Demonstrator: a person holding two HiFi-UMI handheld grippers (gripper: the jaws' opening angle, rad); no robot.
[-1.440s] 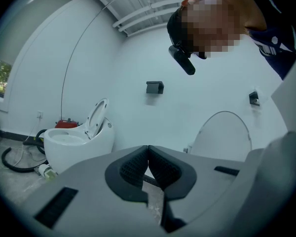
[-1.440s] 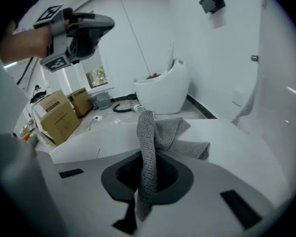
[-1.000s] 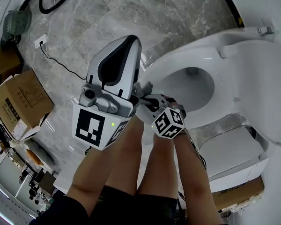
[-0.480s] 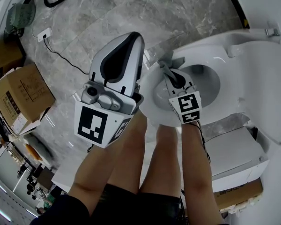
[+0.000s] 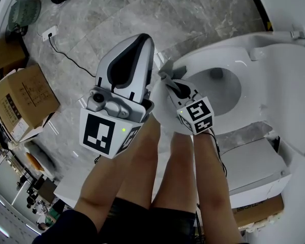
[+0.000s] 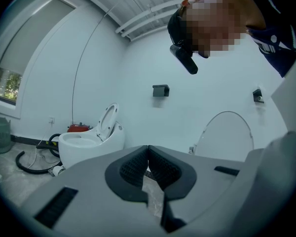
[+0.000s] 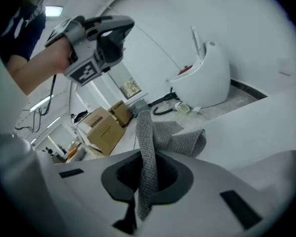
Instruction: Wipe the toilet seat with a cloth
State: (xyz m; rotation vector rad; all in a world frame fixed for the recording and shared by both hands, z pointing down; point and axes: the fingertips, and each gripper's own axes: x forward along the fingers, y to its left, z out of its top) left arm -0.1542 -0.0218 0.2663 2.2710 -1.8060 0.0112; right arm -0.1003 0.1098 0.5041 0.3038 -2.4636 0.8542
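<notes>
Two grippers, one working: the right gripper [image 5: 166,77] is clamped on the grey cloth [image 7: 149,147]. It has slid from the near edge a second ago onto the front-left rim of the seat [image 5: 213,52]. The cloth now looks to lie on the rim, so the wipe seems under way — most of the ring likely left. Left gripper [image 5: 141,40] stays raised beside it, jaws pressed together on nothing. Bowl [image 5: 217,91] shows only the drain. Boxes [image 5: 21,101] on the floor are shut — contents unknown.
</notes>
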